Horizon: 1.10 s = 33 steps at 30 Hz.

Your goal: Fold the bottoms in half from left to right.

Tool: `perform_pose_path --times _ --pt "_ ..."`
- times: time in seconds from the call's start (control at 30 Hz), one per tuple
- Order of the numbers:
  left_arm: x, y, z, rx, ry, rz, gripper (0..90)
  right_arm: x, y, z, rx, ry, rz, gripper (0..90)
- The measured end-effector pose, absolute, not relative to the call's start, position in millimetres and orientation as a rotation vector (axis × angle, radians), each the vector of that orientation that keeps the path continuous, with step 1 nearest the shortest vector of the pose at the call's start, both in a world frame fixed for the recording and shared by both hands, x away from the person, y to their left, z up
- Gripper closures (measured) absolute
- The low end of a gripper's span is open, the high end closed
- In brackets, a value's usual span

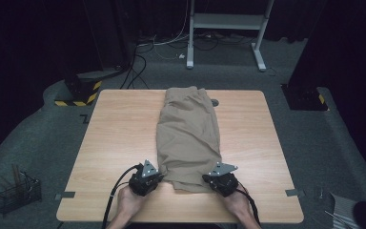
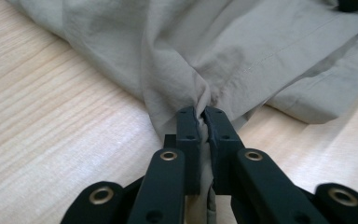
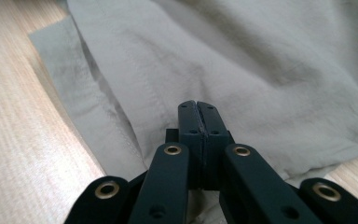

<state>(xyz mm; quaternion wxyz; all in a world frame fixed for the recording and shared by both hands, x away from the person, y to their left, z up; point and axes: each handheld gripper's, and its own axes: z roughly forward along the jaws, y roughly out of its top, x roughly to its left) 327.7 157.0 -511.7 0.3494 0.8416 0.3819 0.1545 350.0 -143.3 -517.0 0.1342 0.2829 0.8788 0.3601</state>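
My black left gripper (image 2: 200,112) and right gripper (image 3: 198,105) each have jaws pinched on the near hem of the soft, creased khaki garment (image 1: 189,133) lying on the pale wood-grain desk (image 1: 119,133).

No legible txt anywhere.

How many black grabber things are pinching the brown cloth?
2. The left gripper pinches the brown cloth at its near left corner; the right gripper is shut on its near right corner, both at the table's near edge.
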Motion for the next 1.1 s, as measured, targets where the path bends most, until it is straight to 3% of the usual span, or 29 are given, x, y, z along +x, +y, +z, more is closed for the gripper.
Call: perform_pose_path --times 0.2,0.3,0.43,0.57,0.63,0.83,1.1 --pt "303 159 -497 2.186 0.903 0.360 85.5 339 -161 -500 0.814 2.520 1.153 90.0" --pt "293 153 -501 2.229 0.877 0.274 85.0 329 -167 -496 0.770 2.545 1.137 90.0" --pt "289 148 -505 2.273 0.833 0.240 76.7 323 -171 -506 0.758 2.626 1.099 88.6" --pt "305 159 -487 2.124 0.897 0.355 54.7 330 -176 -501 0.838 2.531 1.174 73.0" --pt "320 164 -480 2.054 0.939 0.395 48.7 340 -175 -496 0.900 2.435 1.187 65.2" --pt "378 159 -495 2.033 1.098 0.444 45.2 373 -159 -505 0.988 2.389 1.065 57.5" --pt "396 144 -517 2.130 1.136 0.465 44.8 374 -172 -517 0.968 2.467 0.983 55.3"
